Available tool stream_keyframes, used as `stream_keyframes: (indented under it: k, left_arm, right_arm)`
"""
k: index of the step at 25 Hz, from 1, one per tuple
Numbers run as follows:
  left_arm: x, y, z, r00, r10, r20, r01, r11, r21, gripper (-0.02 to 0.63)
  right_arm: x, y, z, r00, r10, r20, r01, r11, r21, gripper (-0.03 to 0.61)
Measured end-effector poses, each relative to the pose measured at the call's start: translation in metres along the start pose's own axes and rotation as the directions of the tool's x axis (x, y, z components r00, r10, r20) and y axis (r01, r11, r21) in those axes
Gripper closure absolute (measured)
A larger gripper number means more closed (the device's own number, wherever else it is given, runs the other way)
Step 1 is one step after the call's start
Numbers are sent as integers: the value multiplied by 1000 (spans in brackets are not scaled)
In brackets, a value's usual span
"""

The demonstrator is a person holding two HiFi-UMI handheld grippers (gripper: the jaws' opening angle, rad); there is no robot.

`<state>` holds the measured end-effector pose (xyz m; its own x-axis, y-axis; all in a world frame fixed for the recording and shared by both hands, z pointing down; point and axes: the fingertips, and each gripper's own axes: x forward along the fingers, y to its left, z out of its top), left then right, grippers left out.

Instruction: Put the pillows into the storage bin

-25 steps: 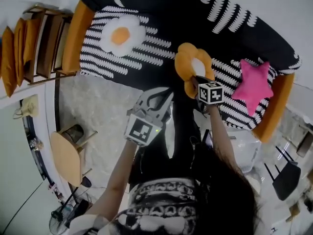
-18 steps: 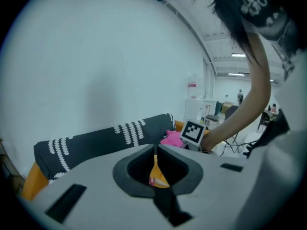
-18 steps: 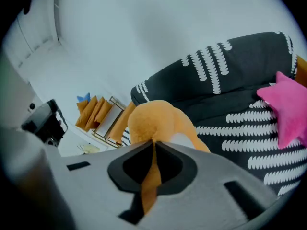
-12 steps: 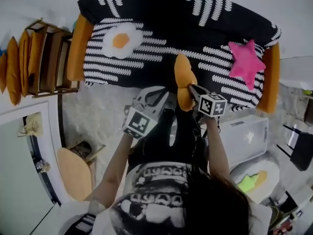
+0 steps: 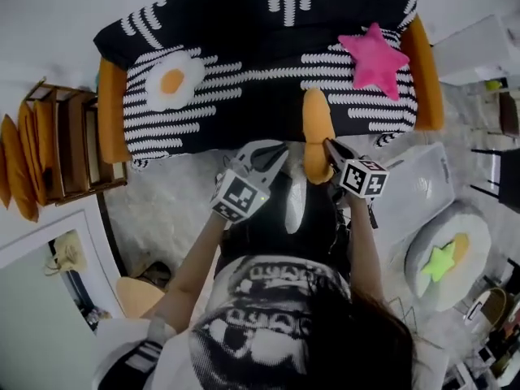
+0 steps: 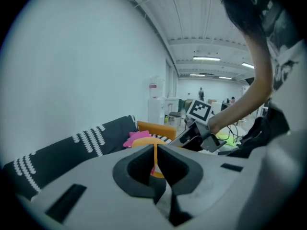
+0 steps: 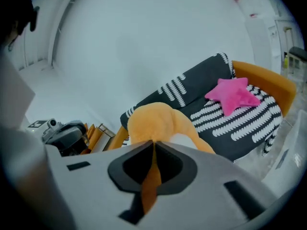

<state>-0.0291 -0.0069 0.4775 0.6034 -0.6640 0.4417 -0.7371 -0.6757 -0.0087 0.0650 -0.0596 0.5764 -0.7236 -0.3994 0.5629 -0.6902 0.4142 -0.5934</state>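
Observation:
My right gripper [image 5: 328,148] is shut on the edge of an orange flower pillow [image 5: 315,133], which hangs edge-on in front of the black-and-white sofa [image 5: 244,23]. In the right gripper view the pillow [image 7: 158,122] bulges beyond the jaws, with a fold pinched between them. My left gripper [image 5: 270,154] is shut and holds nothing, just left of the pillow. A fried-egg pillow [image 5: 171,81] lies on the sofa's left, a pink star pillow [image 5: 374,52] on its right. A round pale bin [image 5: 422,254] with a yellow and green pillow inside stands on the floor at the right.
A white boxy container [image 5: 418,187] sits between the sofa's right end and the round bin. A wooden shelf [image 5: 69,145] with orange cushions [image 5: 16,165] stands left of the sofa. Orange armrests [image 5: 111,120] end the sofa on both sides.
The right gripper has drawn the orange pillow off the sofa seat toward the person; it now hangs edge-on. The view has swung, and the round bin has come into sight at the right.

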Motion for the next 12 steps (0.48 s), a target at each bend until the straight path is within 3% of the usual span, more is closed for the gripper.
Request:
stream_keyframes:
  k: [8, 12]
  left_arm:
    - [79, -95, 60, 975, -224, 7, 221, 966, 134, 597]
    - [124, -158, 80, 953, -301, 21, 296, 948, 117, 597]
  right_arm:
    - [-115, -88, -10, 977, -149, 149, 126, 979, 158, 561]
    - [-183, -138, -29, 958, -213, 193, 166, 958, 234, 561]
